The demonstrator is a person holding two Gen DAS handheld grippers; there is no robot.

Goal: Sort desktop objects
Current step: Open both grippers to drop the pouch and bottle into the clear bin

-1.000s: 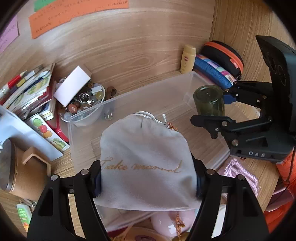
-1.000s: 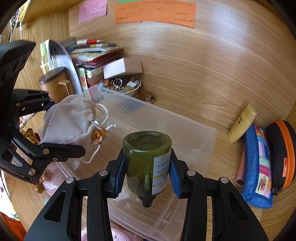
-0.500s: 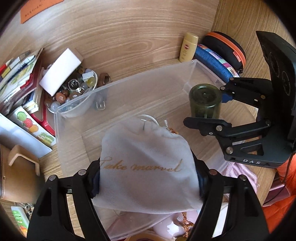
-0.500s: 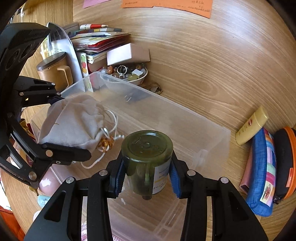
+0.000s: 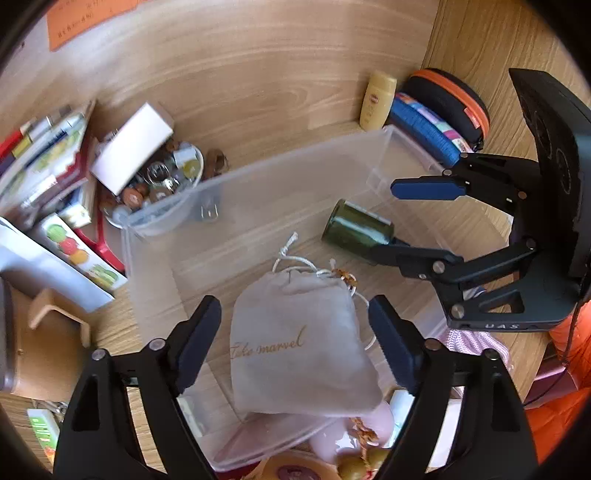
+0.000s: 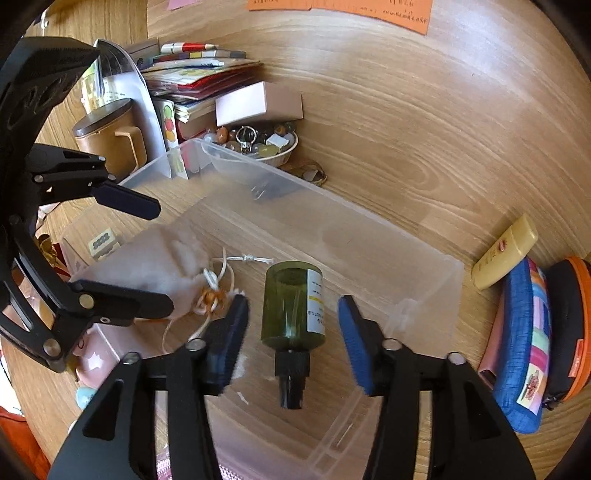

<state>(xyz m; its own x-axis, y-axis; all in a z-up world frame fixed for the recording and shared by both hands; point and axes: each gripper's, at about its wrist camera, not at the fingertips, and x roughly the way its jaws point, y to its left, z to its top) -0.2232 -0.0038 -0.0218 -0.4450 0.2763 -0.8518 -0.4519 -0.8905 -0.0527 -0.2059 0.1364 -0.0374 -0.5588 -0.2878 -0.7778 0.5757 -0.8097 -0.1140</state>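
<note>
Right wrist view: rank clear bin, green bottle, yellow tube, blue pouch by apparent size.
1. clear bin, by far largest.
2. blue pouch.
3. green bottle, though it lies nearest the camera, so inflated.
4. yellow tube, smallest, but farther off and fisheye-squeezed; true order with the bottle unsure.

This looks like a home desk or study nook. The wooden desktop (image 6: 424, 122) meets a matching wooden back panel carrying an orange note (image 6: 340, 9). Along the back lies personal clutter: a stack of booklets (image 6: 199, 79), a small bowl of beads and trinkets (image 6: 258, 142), a lidded brown mug (image 6: 110, 134), a yellow lotion tube (image 6: 504, 253), a blue patchwork pouch (image 6: 524, 343) and a black-and-orange zip case (image 6: 570, 325). A clear plastic bin (image 6: 369, 236) sits in the middle of the desktop.
</note>
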